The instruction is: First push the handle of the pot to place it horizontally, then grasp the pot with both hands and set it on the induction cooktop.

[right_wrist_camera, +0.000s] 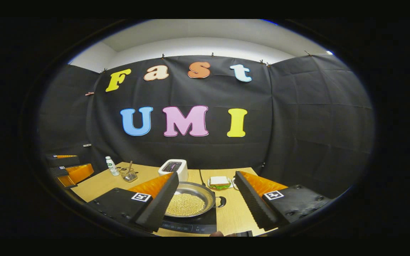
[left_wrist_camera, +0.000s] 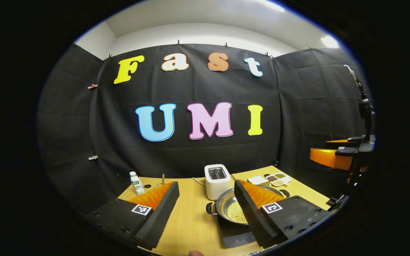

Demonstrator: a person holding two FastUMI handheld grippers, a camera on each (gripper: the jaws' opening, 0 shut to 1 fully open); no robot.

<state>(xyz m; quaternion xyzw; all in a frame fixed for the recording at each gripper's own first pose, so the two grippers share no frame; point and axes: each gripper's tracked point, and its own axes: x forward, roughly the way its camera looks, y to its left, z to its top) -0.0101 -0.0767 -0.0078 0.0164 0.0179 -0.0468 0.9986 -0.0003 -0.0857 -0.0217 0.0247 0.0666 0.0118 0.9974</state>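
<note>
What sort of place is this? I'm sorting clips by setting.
Probably a mock kitchen set up in a recording booth: a wooden table against black cloth walls holds a white toaster, a steel pot of yellow beans on a black induction cooktop, and a sandwich.

pot [right_wrist_camera: 189, 202] on induction cooktop [right_wrist_camera: 190, 224] | right gripper [right_wrist_camera: 205, 204] fingers [right_wrist_camera: 157, 206] apart, above table [right_wrist_camera: 233, 213]

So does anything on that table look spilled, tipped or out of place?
Nothing stands out. The round steel pot of pale beans sits level on the black induction cooktop, the white toaster stands upright, and no beans lie on the wooden table.
</note>
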